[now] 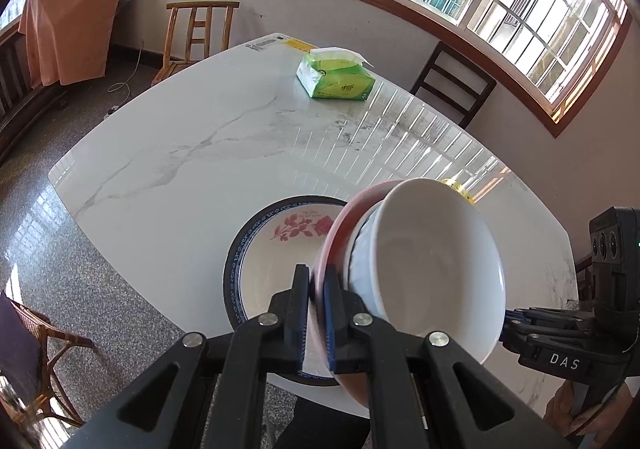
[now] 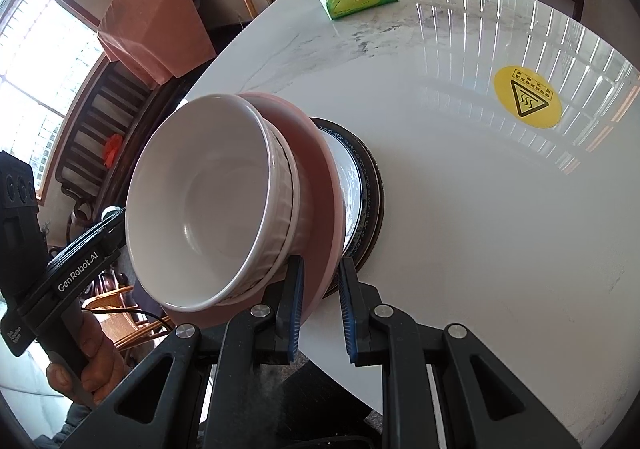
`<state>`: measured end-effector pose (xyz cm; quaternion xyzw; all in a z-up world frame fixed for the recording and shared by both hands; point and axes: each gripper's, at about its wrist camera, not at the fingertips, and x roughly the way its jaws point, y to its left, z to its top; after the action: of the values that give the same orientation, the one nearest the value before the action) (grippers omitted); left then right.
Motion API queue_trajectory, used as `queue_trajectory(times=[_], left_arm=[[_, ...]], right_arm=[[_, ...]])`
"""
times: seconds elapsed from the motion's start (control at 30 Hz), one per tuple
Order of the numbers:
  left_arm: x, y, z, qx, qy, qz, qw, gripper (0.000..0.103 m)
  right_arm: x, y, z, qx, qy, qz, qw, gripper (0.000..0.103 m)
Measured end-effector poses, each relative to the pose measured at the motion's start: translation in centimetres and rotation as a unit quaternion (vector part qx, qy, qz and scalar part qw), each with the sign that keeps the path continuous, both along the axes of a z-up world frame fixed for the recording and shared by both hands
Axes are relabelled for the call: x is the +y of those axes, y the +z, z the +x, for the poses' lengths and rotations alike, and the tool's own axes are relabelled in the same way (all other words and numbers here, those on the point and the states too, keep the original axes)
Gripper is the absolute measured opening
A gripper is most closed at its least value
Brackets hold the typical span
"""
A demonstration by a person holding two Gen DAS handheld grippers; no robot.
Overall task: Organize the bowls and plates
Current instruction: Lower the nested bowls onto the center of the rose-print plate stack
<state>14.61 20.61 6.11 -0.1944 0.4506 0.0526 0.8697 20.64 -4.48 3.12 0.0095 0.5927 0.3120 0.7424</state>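
Note:
My left gripper (image 1: 317, 313) is shut on the rim of a pink plate (image 1: 332, 245). The plate carries a ribbed white bowl (image 1: 360, 249) with a smooth white bowl (image 1: 436, 261) nested in it. The stack hangs tilted above a blue-rimmed flowered plate (image 1: 272, 245) lying on the white marble table (image 1: 192, 153). In the right wrist view, my right gripper (image 2: 319, 305) straddles the pink plate's (image 2: 320, 185) opposite rim with a visible gap on its right side. The white bowls (image 2: 208, 201) and the blue-rimmed plate (image 2: 360, 185) show there too.
A green tissue pack (image 1: 336, 79) lies at the table's far side. A yellow warning sticker (image 2: 527, 96) is on the tabletop to the right. A wooden chair (image 1: 200, 33) and a dark chair (image 1: 456, 85) stand beyond the table. A wicker chair (image 1: 44, 349) is at near left.

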Motion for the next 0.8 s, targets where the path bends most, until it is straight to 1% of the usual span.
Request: queue_trajectory(times=[0.8], left_arm=[[1.8, -0.8, 0.5, 0.009, 0.019, -0.011, 0.9997, 0.005]], right_arm=[[1.7, -0.3, 0.1, 0.006, 0.007, -0.004, 1.0, 0.017]])
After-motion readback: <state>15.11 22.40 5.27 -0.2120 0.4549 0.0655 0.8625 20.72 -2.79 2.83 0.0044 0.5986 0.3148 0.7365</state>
